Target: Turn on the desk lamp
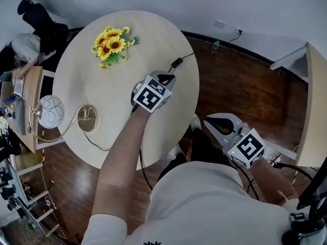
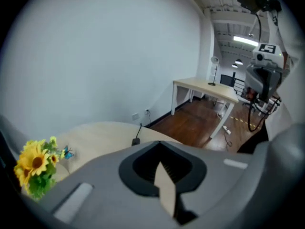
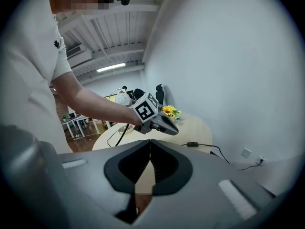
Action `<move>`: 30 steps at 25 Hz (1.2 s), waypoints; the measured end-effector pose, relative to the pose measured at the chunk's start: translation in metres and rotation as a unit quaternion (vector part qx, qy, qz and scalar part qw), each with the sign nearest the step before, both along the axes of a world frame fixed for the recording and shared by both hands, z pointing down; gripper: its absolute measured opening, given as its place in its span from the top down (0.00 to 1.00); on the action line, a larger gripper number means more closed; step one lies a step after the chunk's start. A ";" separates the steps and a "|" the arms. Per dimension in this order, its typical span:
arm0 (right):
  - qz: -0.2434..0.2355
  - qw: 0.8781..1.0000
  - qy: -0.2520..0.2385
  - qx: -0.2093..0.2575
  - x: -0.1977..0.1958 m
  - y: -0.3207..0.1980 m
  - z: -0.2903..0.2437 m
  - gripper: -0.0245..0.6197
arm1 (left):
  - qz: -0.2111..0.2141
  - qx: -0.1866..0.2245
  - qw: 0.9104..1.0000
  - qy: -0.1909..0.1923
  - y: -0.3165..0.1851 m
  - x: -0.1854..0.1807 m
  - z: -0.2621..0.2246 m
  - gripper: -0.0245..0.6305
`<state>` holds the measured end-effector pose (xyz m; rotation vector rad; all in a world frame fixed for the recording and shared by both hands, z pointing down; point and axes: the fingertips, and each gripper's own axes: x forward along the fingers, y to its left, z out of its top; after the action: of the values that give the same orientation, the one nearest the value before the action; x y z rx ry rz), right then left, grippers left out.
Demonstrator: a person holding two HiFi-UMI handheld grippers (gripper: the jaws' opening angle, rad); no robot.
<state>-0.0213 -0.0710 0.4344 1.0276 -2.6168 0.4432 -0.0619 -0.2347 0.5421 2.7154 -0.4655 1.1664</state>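
The desk lamp has a white globe shade [image 1: 51, 111] that overhangs the round table's left edge, and a round brass base [image 1: 88, 119] on the tabletop. Its black cord crosses the table [image 1: 76, 80] to an inline switch [image 1: 177, 63] near the far right rim. My left gripper [image 1: 164, 78] hovers over the table just short of that switch, jaws shut and empty. The right gripper view shows the left gripper [image 3: 164, 124] above the switch [image 3: 193, 144]. My right gripper [image 1: 208, 121] is shut, holds nothing, and hangs off the table over the floor.
A bunch of yellow sunflowers [image 1: 112, 45] lies on the far side of the table. A white desk [image 1: 311, 101] stands at the right and a cluttered desk [image 1: 20, 101] at the left. A wall socket [image 1: 219, 23] is behind the table, and the floor is dark wood.
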 end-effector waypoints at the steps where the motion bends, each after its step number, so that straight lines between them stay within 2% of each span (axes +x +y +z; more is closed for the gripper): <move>1: 0.002 1.000 -0.003 -0.006 0.007 -0.007 0.004 0.95 | 0.002 -0.006 1.000 -0.011 -0.010 0.008 0.007 0.93; 5: 0.004 1.000 -0.016 -0.026 0.032 -0.032 0.016 0.95 | 0.005 -0.015 0.998 -0.060 -0.052 0.029 0.043 0.94; 11: 0.005 0.998 -0.024 -0.056 0.062 -0.055 0.039 0.95 | -0.013 -0.040 0.992 -0.122 -0.087 0.034 0.090 0.94; 19: -0.005 0.997 -0.026 -0.070 0.079 -0.075 0.047 0.95 | -0.010 -0.066 0.985 -0.157 -0.091 0.029 0.113 0.94; 30: -0.017 0.995 -0.026 -0.090 0.088 -0.083 0.059 0.95 | 0.007 -0.098 0.979 -0.181 -0.092 0.040 0.117 0.93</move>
<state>0.0667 -0.1542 0.4936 0.9245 -2.5786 0.6923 -0.0221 -0.3272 0.6587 2.3497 -0.3509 1.6257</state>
